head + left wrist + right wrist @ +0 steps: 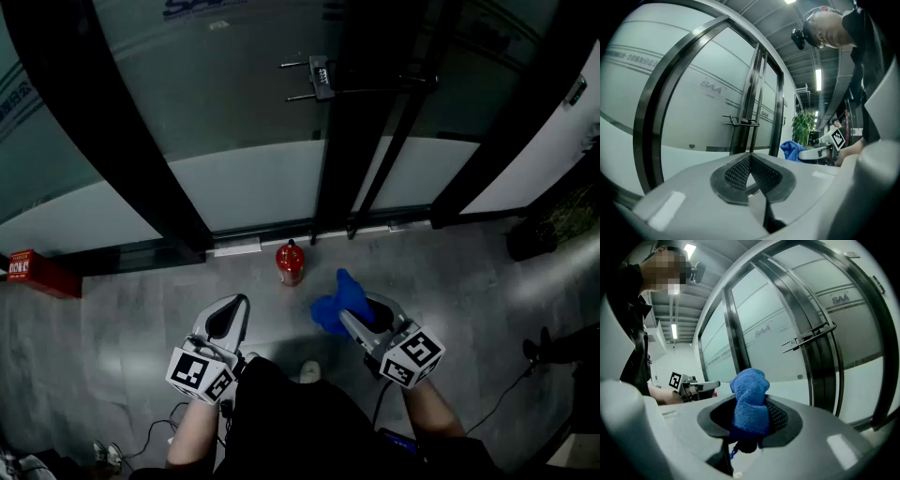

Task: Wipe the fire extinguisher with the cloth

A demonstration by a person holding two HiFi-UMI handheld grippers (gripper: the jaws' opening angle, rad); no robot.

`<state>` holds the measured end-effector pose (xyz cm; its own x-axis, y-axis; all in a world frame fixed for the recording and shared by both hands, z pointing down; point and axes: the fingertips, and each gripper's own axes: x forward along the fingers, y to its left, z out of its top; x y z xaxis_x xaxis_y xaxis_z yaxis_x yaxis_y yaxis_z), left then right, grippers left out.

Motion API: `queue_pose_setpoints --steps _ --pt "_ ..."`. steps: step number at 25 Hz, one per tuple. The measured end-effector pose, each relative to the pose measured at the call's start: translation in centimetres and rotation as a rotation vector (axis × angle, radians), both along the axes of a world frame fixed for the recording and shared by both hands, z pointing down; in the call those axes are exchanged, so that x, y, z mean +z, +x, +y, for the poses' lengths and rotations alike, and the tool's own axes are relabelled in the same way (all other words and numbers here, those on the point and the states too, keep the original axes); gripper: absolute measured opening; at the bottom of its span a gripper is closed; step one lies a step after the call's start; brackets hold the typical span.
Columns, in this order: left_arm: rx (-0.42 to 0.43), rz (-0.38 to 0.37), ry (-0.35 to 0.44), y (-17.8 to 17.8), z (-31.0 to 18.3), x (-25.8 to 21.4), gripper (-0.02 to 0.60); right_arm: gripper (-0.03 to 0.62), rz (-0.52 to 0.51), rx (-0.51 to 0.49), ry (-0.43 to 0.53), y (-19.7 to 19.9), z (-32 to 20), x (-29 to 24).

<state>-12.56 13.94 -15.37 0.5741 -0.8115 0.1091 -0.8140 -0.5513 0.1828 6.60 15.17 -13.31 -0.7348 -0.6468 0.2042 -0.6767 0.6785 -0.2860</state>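
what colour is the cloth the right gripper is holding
Bright blue. The fuzzy blue cloth shows best in the right gripper view, clamped between the jaws.

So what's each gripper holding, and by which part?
The right gripper is shut on the blue fuzzy cloth, near one bunched end; the left gripper is shut, empty.

This looks like an office building hallway. It has big frosted glass doors (253, 103) in dark metal frames (361, 131), long white ceiling lights (818, 79) and a leafy green plant (801, 126). A small red fire extinguisher (290, 262) stands on the smooth grey floor (450, 281).
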Motion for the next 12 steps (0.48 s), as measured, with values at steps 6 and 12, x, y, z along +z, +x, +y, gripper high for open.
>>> queue_pose_setpoints --steps 6,12 --pt "0.015 0.031 0.026 0.4 -3.7 1.2 0.006 0.144 -0.011 0.025 -0.052 -0.1 -3.8 3.6" --pt "0.066 0.010 -0.029 -2.8 -8.8 4.4 0.006 0.144 -0.026 0.101 -0.134 -1.7 -10.1 6.2"
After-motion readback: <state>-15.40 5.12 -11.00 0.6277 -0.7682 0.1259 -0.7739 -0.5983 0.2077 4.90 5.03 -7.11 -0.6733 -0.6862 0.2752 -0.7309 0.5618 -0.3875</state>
